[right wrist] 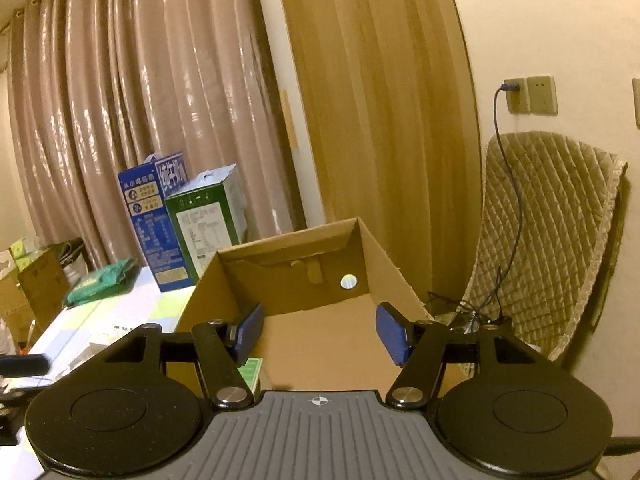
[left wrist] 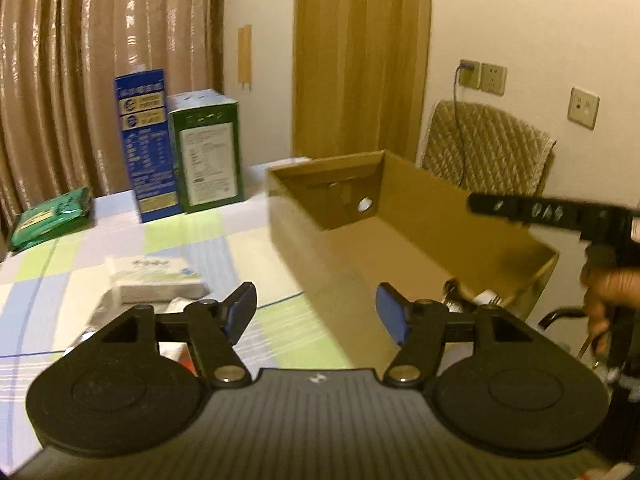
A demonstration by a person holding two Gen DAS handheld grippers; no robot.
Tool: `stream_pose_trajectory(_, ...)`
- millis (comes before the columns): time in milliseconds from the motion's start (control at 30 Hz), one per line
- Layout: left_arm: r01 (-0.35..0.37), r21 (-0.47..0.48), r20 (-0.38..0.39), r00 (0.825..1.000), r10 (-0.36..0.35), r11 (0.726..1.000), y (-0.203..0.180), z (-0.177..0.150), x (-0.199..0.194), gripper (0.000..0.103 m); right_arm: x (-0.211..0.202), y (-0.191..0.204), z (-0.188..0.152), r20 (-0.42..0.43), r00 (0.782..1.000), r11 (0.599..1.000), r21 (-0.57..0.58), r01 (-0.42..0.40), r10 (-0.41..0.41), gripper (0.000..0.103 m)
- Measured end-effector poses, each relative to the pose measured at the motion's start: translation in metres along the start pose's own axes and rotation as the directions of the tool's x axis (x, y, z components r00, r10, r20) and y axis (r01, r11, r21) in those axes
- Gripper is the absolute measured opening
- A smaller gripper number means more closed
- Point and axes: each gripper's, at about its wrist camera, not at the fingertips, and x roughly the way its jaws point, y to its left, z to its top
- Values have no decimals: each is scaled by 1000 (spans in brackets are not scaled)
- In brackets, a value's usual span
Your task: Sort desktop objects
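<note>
Spread, empty left gripper (left wrist: 316,312) fingers beside cardboard box (left wrist: 304,240)

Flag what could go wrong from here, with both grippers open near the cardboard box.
1. The right gripper hangs over the cardboard box while the left gripper faces its near wall; the two could collide, or shove the box.
2. The white tissue pack lies close by the left gripper's fingers, so a careless sweep may push it.
</note>
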Motion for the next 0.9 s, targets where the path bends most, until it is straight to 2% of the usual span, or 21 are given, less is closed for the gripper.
stream_pose_trajectory(67,-12,6,-8,1000,12,1000,11,-7,-8,73,-3,5,0,10,1000,1000,-3,-5,5,62)
stream_pose_trajectory(167,-37,-2,-15,999,37,999,28,-20,-21,81,-7,18,-2,29,999,999,-23,-26,26,65)
stream_pose_trajectory(367,-101,-53,-44,994,99,994,62,-42,-34,83,-8,61,-2,56,991,989,-88,-118,124,70)
stream_pose_trajectory(533,-161,-57,-34,987,159,985,78,-49,-50,83,-13,104,-5,57,963,956,-155,-250,262,70)
stream_pose_trajectory(700,-237,-63,-87,969,232,969,94,-62,-68,83,-15,137,-14,-3,929,908,-211,-361,369,70)
stream_pose_trajectory(900,-286,-32,-93,955,282,958,107,-63,-90,83,-6,170,-39,-132,899,844,-312,-437,417,71)
